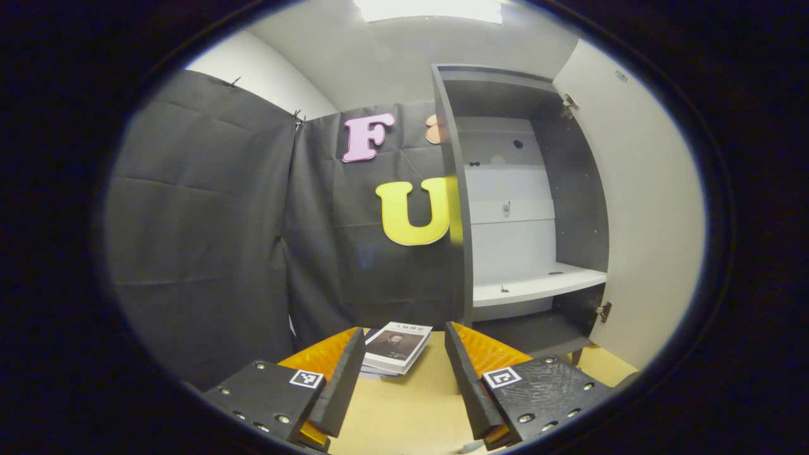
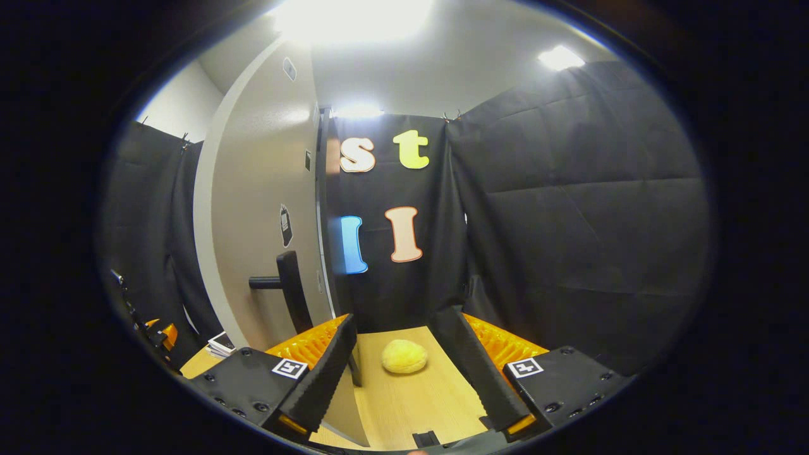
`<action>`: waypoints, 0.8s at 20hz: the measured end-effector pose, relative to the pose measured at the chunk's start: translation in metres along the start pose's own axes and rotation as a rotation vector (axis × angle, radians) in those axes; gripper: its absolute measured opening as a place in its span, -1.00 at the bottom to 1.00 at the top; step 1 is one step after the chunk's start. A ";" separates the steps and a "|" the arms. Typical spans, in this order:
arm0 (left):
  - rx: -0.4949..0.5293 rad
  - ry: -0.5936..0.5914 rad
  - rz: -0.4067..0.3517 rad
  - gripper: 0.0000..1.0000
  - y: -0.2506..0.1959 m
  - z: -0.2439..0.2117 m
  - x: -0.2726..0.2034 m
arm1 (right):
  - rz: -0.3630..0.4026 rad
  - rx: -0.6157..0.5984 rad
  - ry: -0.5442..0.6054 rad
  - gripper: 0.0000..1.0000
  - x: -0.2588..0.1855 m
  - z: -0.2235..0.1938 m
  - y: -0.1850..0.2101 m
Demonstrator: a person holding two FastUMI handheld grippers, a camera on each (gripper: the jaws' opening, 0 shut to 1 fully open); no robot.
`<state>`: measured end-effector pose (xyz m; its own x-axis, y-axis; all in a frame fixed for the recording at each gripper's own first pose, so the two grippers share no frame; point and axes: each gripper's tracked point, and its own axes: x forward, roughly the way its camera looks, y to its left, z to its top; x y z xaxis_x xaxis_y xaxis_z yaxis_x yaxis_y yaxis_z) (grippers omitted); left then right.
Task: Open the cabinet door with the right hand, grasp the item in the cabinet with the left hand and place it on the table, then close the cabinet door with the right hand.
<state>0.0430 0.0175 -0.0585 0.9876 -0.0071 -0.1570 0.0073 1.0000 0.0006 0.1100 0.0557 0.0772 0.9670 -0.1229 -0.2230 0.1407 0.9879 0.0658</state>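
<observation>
Dark grey cabinet (image 1: 572, 189), white shelf (image 1: 537, 285), pale yellow puff (image 2: 404, 356), tan table (image 2: 417, 398)

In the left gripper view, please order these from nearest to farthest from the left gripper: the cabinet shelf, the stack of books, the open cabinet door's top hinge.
1. Stack of books, on the table just ahead of the left gripper, between its fingers.
2. Cabinet shelf, inside the cabinet, to the right.
3. Top hinge, high at the open door's edge.

The left gripper view looks level from low over the table (image 1: 404, 411) into the open cabinet (image 1: 524, 208), fairly near. The right gripper view faces the door's (image 2: 265, 208) outer side, close. Both share table, door and book (image 1: 397, 347).
</observation>
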 end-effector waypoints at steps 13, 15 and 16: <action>-0.053 0.018 -0.049 0.53 0.044 -0.024 0.014 | 0.008 -0.039 -0.011 0.93 -0.021 -0.002 0.061; -0.056 0.020 -0.053 0.52 0.050 -0.027 0.017 | 0.035 -0.037 -0.008 0.93 -0.022 -0.004 0.075; -0.056 0.024 -0.058 0.51 0.051 -0.029 0.017 | 0.046 -0.035 -0.007 0.83 -0.021 -0.005 0.081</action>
<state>0.0553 0.0689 -0.0898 0.9817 -0.0657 -0.1786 0.0549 0.9964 -0.0646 0.1000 0.1391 0.0825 0.9738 -0.0778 -0.2138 0.0888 0.9952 0.0421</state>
